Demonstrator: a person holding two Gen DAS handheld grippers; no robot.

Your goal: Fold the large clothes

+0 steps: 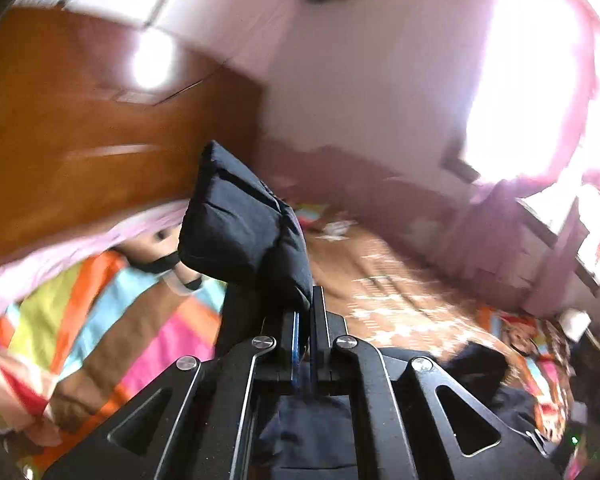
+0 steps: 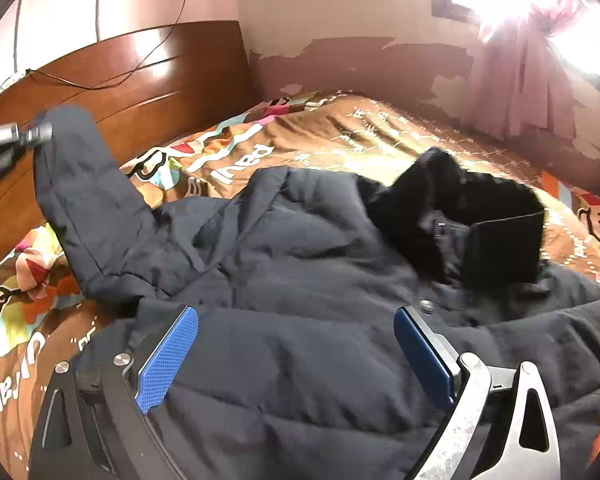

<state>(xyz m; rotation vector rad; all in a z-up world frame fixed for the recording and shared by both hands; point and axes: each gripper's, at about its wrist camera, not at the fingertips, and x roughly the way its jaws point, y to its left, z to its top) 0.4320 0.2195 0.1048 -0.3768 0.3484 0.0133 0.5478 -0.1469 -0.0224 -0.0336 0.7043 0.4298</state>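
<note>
A dark navy padded jacket lies spread on the bed, its black collar towards the far right. One sleeve is lifted up and to the left off the bedspread. My left gripper is shut on that sleeve's cuff, which sticks up beyond the fingertips. In the right wrist view, part of that hand-held tool shows at the left edge beside the sleeve end. My right gripper is open just over the jacket's body, its blue pads wide apart with only quilted fabric below them.
The brown cartoon-print bedspread covers the bed. A wooden headboard with a cable draped over it stands behind. A flaking wall and a pink curtain at a bright window are on the right. A striped colourful blanket lies left.
</note>
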